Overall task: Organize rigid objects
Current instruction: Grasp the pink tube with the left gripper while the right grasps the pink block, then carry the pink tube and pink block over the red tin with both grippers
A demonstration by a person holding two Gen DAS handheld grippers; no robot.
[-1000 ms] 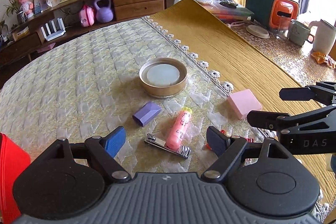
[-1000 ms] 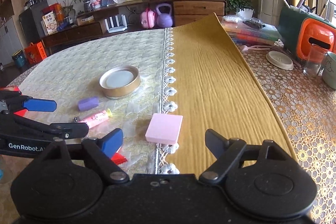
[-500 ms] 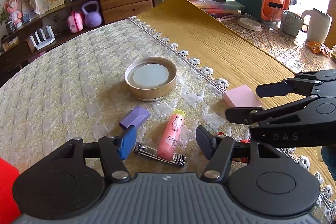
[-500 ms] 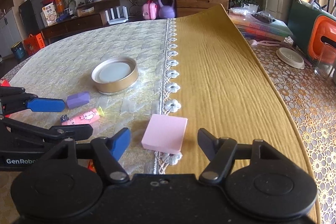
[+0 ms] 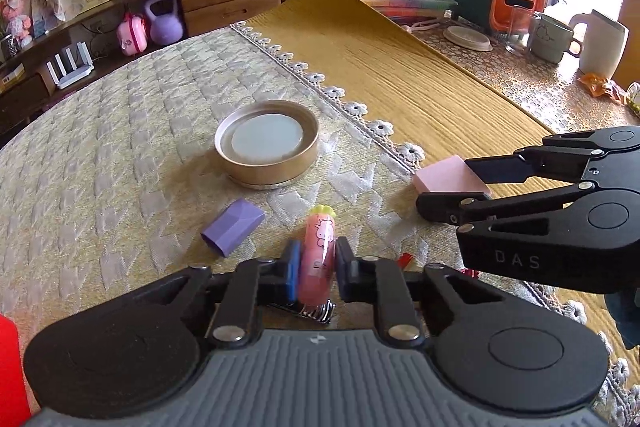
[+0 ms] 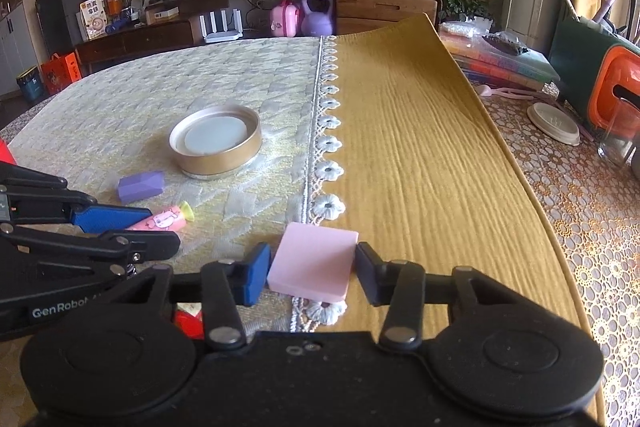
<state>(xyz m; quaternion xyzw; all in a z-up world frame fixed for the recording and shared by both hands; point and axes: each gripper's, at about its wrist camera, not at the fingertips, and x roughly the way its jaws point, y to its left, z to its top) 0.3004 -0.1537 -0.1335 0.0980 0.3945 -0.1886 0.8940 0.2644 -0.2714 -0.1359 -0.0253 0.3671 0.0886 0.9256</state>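
My left gripper (image 5: 316, 273) is shut on a pink tube (image 5: 318, 259) with a yellow-green cap, low on the quilted cloth. A metal nail clipper (image 5: 316, 311) lies under its near end. My right gripper (image 6: 310, 273) is shut on a flat pink block (image 6: 314, 259) at the lace edge of the cloth. That block also shows in the left wrist view (image 5: 448, 175), and the tube in the right wrist view (image 6: 164, 219). A purple faceted cap (image 5: 232, 227) lies left of the tube.
A round gold tin lid (image 5: 266, 143) sits beyond the tube. A small red item (image 6: 188, 319) lies between the grippers. A mustard cloth (image 6: 420, 147) covers the table's right half. Mugs (image 5: 552, 37), a jug and an orange-green box stand far right.
Both grippers moved forward and down and closed: the left on the pink tube, the right on the pink block. Both were open one second ago.
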